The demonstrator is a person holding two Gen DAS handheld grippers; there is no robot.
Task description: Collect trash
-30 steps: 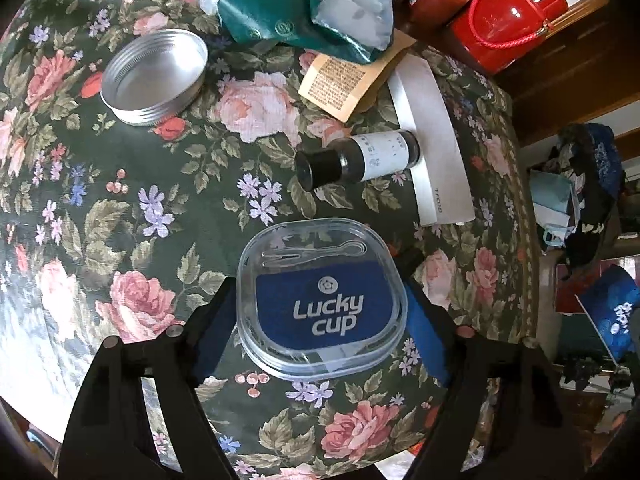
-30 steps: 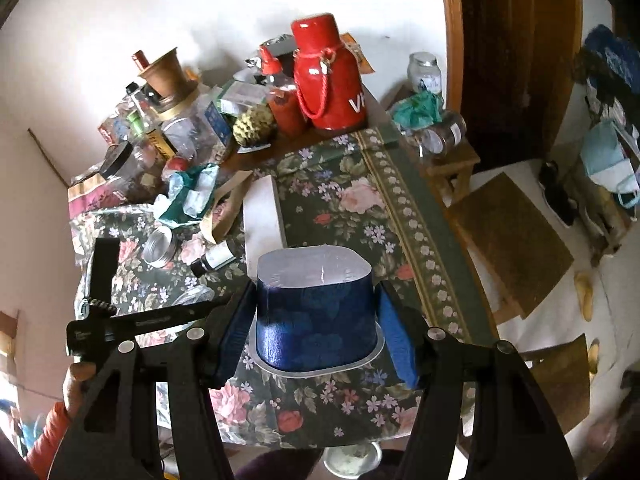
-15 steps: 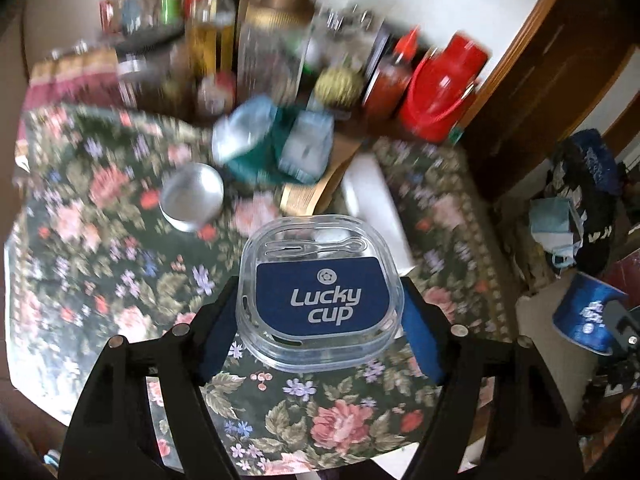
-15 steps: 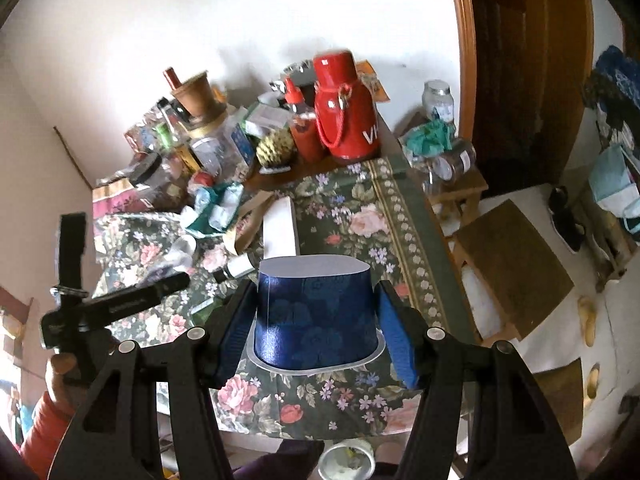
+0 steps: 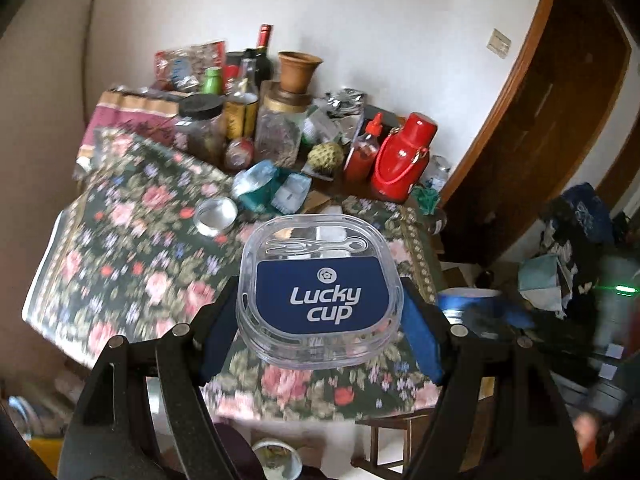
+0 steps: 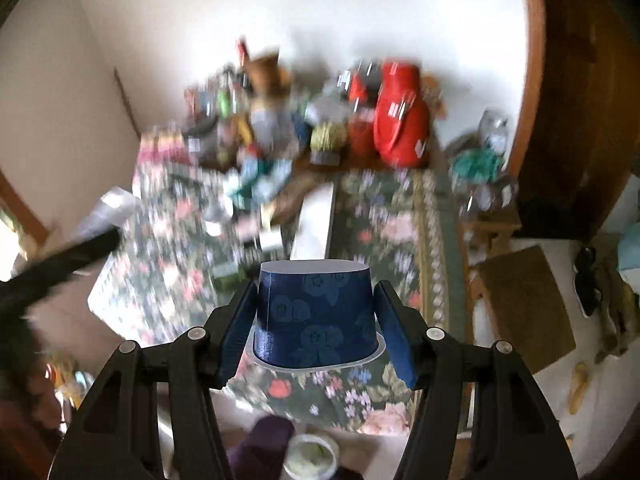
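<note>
My left gripper point(image 5: 320, 322) is shut on a clear plastic lid point(image 5: 320, 292) with a blue "Lucky cup" label, held high above the floral table point(image 5: 132, 248). In the right wrist view my right gripper point(image 6: 316, 332) is shut on a dark blue paper cup point(image 6: 316, 312), upside down, its white rim towards me. That blue cup point(image 5: 468, 300) also shows blurred at the right of the left wrist view. The left gripper point(image 6: 60, 264) is a black blur at the left of the right wrist view. Teal and clear wrappers point(image 5: 272, 192) lie on the table.
A round metal tin lid point(image 5: 216, 216) and a long white box point(image 6: 314, 220) lie on the cloth. Jars, bottles and a red flask point(image 5: 400, 164) crowd the far edge. A small bowl point(image 6: 310, 456) sits on the floor below. A wooden door point(image 5: 560, 120) stands at right.
The left gripper has risen and tipped up with the lid, so the table has dropped away and the back wall shows. The right gripper keeps the cup; its view has rolled slightly and blurred.
</note>
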